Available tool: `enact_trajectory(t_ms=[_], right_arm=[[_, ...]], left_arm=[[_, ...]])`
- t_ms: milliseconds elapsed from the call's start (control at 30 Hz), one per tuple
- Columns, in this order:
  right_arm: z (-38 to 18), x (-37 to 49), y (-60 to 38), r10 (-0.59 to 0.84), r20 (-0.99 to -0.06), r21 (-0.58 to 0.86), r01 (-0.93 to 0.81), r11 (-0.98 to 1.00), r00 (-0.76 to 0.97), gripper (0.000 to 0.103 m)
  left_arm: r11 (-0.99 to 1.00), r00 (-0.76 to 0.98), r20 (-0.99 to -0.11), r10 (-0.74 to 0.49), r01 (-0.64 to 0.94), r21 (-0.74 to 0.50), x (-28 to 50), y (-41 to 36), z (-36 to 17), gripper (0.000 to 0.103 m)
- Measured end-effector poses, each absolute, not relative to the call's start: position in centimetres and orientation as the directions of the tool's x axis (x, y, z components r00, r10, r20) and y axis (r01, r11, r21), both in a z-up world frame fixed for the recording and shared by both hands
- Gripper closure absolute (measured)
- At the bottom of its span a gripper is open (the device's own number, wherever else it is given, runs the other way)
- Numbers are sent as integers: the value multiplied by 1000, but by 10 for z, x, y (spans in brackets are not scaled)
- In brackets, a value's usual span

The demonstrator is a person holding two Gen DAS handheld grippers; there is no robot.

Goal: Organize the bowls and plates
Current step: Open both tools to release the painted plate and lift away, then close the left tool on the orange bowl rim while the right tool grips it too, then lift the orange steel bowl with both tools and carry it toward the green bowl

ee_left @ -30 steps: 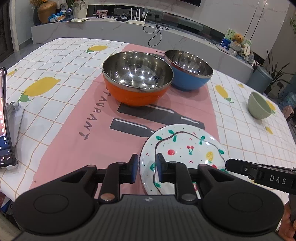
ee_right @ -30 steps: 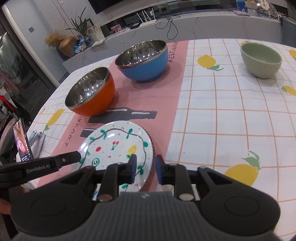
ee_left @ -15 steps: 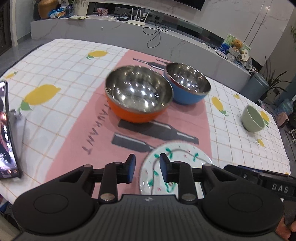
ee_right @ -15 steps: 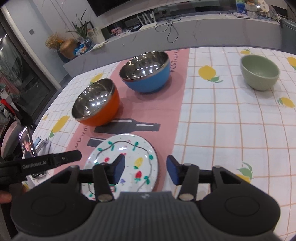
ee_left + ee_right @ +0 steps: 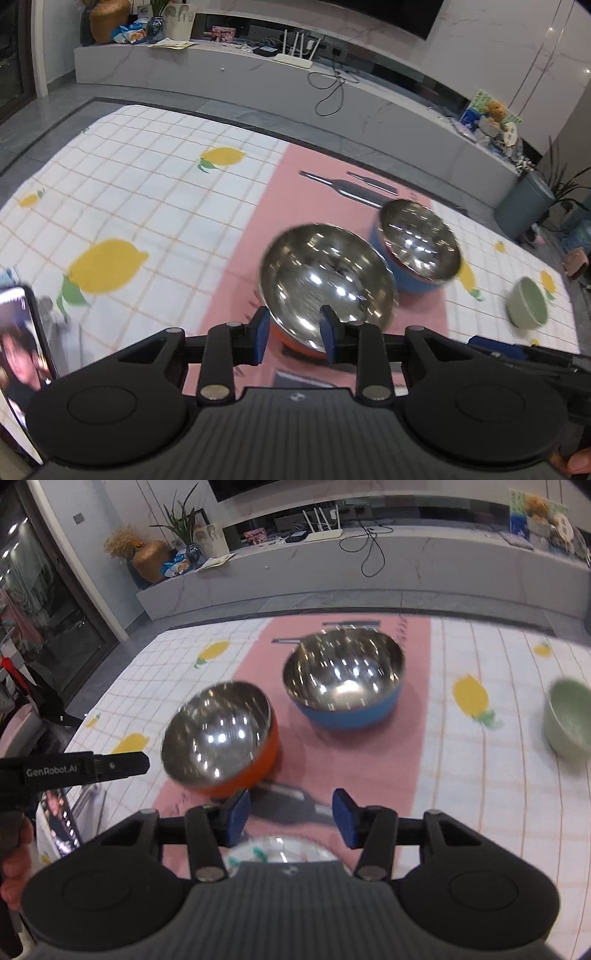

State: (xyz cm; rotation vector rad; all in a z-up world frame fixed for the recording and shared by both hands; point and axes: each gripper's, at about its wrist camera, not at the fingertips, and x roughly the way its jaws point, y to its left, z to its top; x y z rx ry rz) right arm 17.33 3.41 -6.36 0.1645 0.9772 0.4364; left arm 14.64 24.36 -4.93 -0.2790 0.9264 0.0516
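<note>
Two handheld grippers are hovering over a table covered in a white checked cloth with lemon prints (image 5: 107, 266) and a pink runner (image 5: 258, 229) down its middle.

The left gripper (image 5: 294, 334) is sitting with its blue-padded fingers moderately apart and gripping nothing; in its own view the near rim of the orange bowl (image 5: 327, 284) is lying between the fingertips, though whether the pads are touching it cannot be told. The right gripper (image 5: 291, 818) is spread wider — also carrying nothing — and is hanging over the runner.

The orange bowl, steel-lined, is resting on the runner at the near middle of the table. Just beyond it to the right, the blue bowl (image 5: 345, 681), also steel-lined, is standing upright on the runner, close beside the orange one; whether they are touching cannot be told. A small pale green bowl (image 5: 569, 720) is sitting well apart at the far right on the checked cloth. A painted white plate (image 5: 280, 851) is peeking out at the near edge, mostly hidden under the right gripper's body.

A phone (image 5: 22, 365) is standing at the near left with its screen lit. Both views are blurred.
</note>
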Motion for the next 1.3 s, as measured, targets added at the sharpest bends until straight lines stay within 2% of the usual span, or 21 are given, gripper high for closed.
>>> enact_trajectory(t_ms=[367,567,733,833,967,1000,1067,1300], right_arm=[[-80,232,77,395,-819,330,-222,918,416,60],[-98,251,88,378,-846,328,-192,925,376,72],[-106,260,91,380,-853,339,-173,925,357,74],[-110,264,92,382,-856,346,-164,924,347,76],[-114,265,93,412,-848,382,-157,911,334,90],[-114,265,92,419,-845,389,-155,908,333,93],[-113,265,93,416,-846,386,-155,909,334,93],[-110,261,91,419,-846,390,-153,908,330,94]], left_arm=[[944,528,-844,-92,-224,-243,190,270,-86,68],[938,516,-850,-107,-230,-258,198,271,-98,68],[942,506,-855,-112,-221,-254,203,270,-104,69],[943,502,-857,-118,-214,-256,204,270,-106,76],[947,504,-856,-119,-201,-250,204,268,-106,88],[950,503,-857,-116,-196,-244,204,267,-105,89],[957,498,-861,-105,-185,-224,204,264,-104,92],[964,493,-865,-91,-174,-201,199,260,-98,93]])
